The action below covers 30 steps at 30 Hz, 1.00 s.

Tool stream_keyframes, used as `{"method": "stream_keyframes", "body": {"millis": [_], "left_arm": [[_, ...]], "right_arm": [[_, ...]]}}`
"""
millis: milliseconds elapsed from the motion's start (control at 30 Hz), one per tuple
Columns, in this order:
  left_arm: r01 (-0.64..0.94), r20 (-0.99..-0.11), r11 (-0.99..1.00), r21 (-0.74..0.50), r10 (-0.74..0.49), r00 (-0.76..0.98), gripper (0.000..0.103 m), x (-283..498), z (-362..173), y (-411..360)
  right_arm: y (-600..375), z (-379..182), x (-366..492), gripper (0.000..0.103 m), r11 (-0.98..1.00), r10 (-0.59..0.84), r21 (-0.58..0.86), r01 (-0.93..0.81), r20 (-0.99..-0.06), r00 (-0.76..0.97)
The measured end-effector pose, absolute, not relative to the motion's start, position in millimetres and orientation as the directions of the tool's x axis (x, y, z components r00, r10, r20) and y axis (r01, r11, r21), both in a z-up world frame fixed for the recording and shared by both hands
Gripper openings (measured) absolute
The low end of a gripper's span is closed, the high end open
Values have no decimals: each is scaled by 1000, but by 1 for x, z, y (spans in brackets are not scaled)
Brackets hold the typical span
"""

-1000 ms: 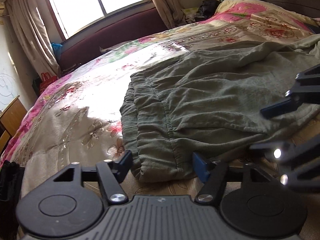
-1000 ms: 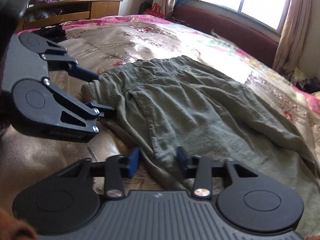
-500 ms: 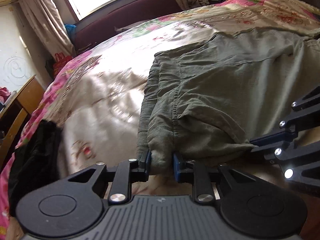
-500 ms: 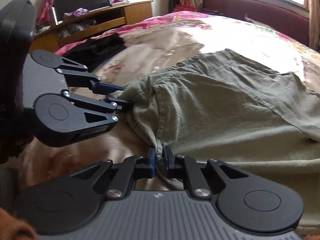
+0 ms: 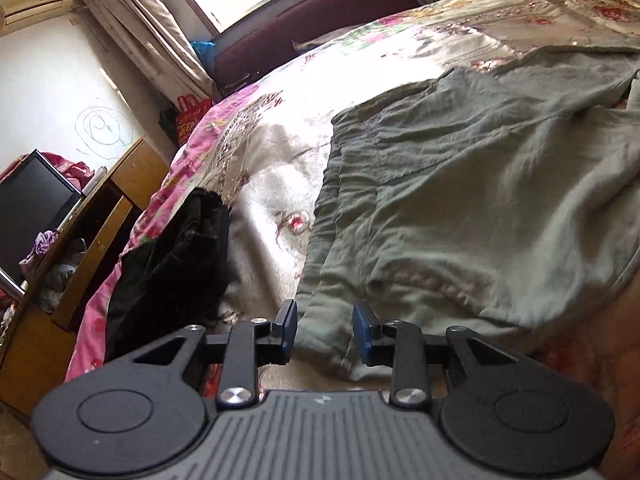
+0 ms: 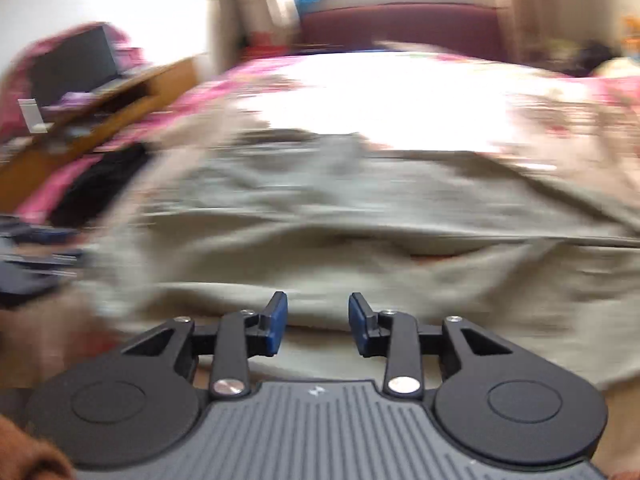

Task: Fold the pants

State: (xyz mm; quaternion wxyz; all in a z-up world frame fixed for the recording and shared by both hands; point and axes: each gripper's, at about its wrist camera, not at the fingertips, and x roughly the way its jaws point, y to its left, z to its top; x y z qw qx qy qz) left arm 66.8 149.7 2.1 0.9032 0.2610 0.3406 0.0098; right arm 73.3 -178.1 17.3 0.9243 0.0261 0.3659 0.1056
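Note:
The grey-green pants [image 5: 472,200] lie spread on the floral bedspread [image 5: 280,128], waistband end nearest me. My left gripper [image 5: 325,330] is open, its blue pads on either side of the waistband corner, which lies between them ungripped. In the right wrist view, which is motion-blurred, the pants [image 6: 360,216] stretch across the frame. My right gripper [image 6: 317,322] is open and empty just in front of the near edge of the cloth. The left gripper shows as a dark blur at the left edge [image 6: 28,256].
A black garment [image 5: 172,264] lies on the bed's left edge beside the pants. A wooden desk [image 5: 80,236] with a dark monitor [image 5: 28,208] stands left of the bed. A maroon bench [image 5: 320,20] and curtained window are at the far side.
Half a second ago both grippers were shut on the waistband edge. Both have now opened and let it go. The right camera is swinging fast; the pants lie further toward me.

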Motion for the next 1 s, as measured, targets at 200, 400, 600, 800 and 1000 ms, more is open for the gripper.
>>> {"method": "stream_keyframes", "body": {"millis": [200,400,600,800,1000], "left_arm": [[261,-588,868,422,43,808,50,71,16,94],[411,-603,829,379,-116,789,50,84,11,18],[491,-598,774,401,-185,780,51,74,13,-29],[505,-600,765,399,-198,775,52,71,12,-30],[492,-593,767,412,-184,784,52,93,10,-15]], "right_arm": [[-361,-1,65,39,884,-229,113,454,-742,630],[-443,-24,54,50,670,-164,374,642,-768,619],[-455,-32,70,3,649,-171,408,643,-745,645],[-472,-21,34,10,676,-210,340,653,-761,613],[-454,5,30,36,764,-339,134,631,-749,570]]}}
